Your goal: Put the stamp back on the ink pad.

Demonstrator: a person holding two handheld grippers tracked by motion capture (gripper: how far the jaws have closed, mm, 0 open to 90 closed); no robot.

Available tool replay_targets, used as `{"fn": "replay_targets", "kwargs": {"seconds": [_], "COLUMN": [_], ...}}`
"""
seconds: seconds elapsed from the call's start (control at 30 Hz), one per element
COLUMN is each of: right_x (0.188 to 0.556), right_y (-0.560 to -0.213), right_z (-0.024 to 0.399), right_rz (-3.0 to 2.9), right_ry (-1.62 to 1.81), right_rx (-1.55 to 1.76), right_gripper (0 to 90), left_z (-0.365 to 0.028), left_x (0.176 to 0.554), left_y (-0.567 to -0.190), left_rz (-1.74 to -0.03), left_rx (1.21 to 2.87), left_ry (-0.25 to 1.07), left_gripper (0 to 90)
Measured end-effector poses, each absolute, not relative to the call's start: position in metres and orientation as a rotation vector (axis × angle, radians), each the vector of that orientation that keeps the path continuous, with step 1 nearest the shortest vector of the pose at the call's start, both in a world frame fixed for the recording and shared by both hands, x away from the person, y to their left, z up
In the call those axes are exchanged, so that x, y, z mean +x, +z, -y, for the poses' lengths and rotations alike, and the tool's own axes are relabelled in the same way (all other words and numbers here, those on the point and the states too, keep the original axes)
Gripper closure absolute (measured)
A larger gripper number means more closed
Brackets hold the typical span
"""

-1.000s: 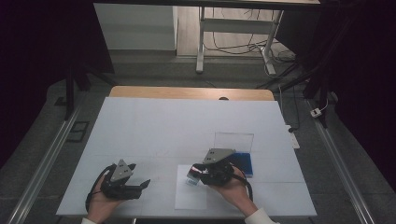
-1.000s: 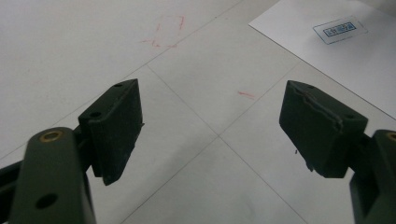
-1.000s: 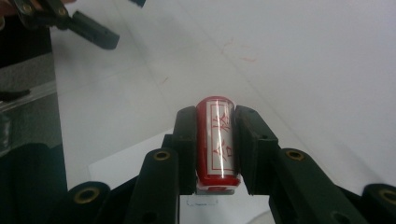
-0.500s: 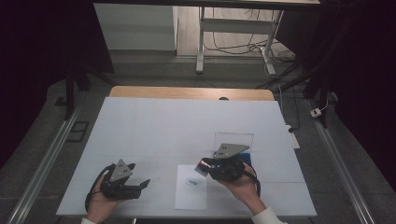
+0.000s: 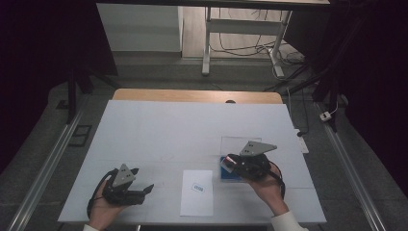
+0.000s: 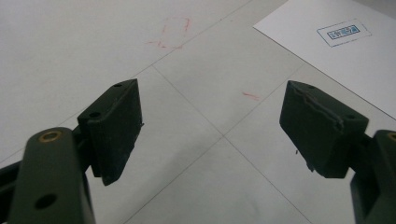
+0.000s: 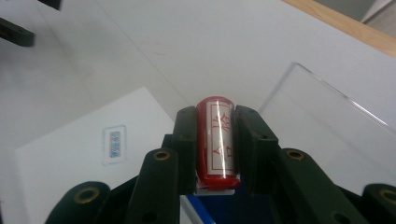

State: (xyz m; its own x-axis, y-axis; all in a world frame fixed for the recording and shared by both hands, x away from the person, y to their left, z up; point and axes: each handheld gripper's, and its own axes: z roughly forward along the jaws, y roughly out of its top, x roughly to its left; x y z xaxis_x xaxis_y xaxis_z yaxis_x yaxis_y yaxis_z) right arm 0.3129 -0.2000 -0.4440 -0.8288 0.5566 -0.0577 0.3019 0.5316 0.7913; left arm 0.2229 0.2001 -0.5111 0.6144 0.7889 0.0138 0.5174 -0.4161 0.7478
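My right gripper (image 7: pixel 215 114) is shut on a red cylindrical stamp (image 7: pixel 218 140) with a white label and red characters. In the high view this gripper (image 5: pixel 227 162) hovers over a blue ink pad (image 5: pixel 232 175) whose clear lid (image 5: pixel 238 143) stands open behind it. A white sheet (image 5: pixel 197 199) lies left of the pad and bears a small blue stamped mark (image 5: pixel 197 187). My left gripper (image 5: pixel 140 180) rests open on the table left of the sheet, with nothing between its jaws (image 6: pixel 215 121).
The white table top (image 5: pixel 168 130) has a wooden strip along its far edge (image 5: pixel 192 95). Faint red marks (image 6: pixel 170 32) stain the surface ahead of the left gripper. A corner of the sheet (image 6: pixel 336 60) lies at its far right.
My right gripper, still shut on the stamp, has lifted off the sheet and moved right to above the ink pad, uncovering the blue mark. The left gripper has stayed still.
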Motion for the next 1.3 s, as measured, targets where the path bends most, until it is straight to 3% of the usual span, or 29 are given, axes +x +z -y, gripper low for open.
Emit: {"fn": "replay_targets", "kwargs": {"seconds": [0.53, 1.3], "right_x": [0.326, 0.332], "right_y": [-0.458, -0.478], "right_z": [0.230, 0.219], "right_rz": [-2.460, -2.509], "right_ry": [1.029, 0.914], "right_rx": [0.833, 0.809], "right_gripper": [69.6, 69.1], "left_z": [-0.202, -0.202], "left_x": [0.222, 0.221], "left_y": [-0.510, -0.510], "left_rz": [-1.030, -1.028], "left_rx": [2.100, 2.104], "left_ry": [0.483, 0.486], "left_gripper": [21.7, 21.7]}}
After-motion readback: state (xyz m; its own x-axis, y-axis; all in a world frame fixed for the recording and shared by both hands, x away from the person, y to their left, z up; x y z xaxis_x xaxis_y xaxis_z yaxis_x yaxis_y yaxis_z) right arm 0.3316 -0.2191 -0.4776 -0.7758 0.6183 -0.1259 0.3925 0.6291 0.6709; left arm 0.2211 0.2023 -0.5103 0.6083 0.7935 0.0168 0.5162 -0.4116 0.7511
